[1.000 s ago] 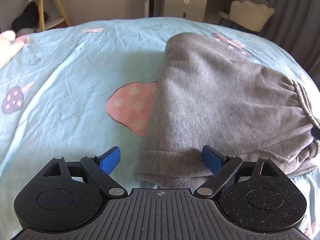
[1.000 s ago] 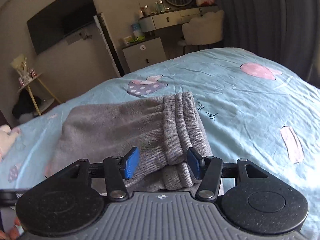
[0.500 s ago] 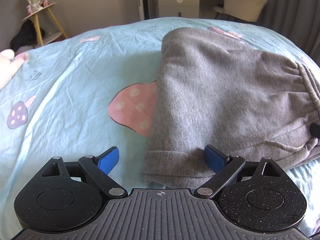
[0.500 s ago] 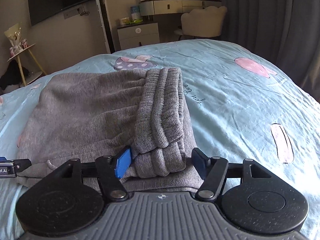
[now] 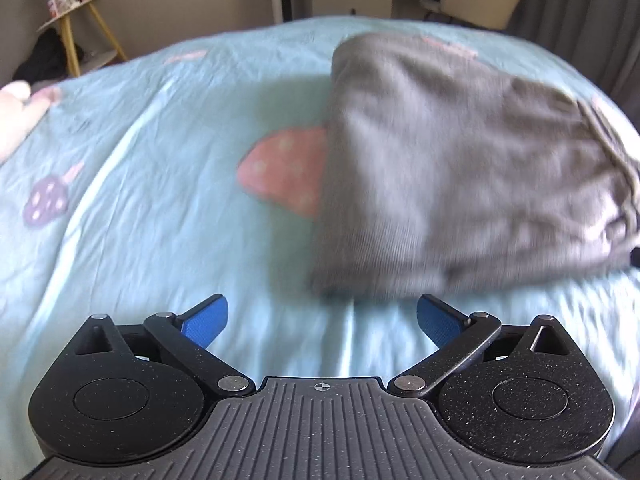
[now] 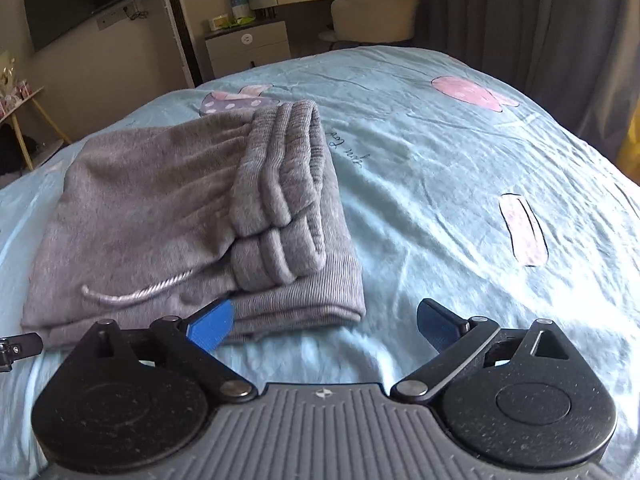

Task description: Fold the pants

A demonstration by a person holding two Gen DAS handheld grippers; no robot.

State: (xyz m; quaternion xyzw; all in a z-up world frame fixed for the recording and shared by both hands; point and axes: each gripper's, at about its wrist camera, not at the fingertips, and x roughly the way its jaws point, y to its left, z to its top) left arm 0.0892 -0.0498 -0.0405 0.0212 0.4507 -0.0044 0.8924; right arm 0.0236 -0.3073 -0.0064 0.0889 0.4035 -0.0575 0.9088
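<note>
The grey pants (image 5: 460,168) lie folded into a compact rectangle on the light blue bedsheet (image 5: 160,240), blurred in the left wrist view. In the right wrist view the pants (image 6: 160,208) show their ribbed waistband (image 6: 280,184) on top and a loose drawstring (image 6: 132,296). My left gripper (image 5: 322,320) sits just short of the fold's near edge, jaws opening wide, only sheet between them. My right gripper (image 6: 324,326) is at the near right corner, jaws opening. Its left pad overlaps the hem edge without pressing it, and bare sheet lies between the pads.
The sheet (image 6: 480,168) carries mushroom prints (image 5: 288,176). A plush toy (image 5: 16,116) lies at the left edge. Beyond the bed stand a nightstand (image 6: 248,46), a dressing table with a chair (image 6: 376,12), dark curtains (image 6: 520,20) and a small side table (image 5: 76,32).
Both grippers have drawn back from the pants and spread their jaws. The right one let go of the waistband end, the left one of the hem; the pants rest on the bed.
</note>
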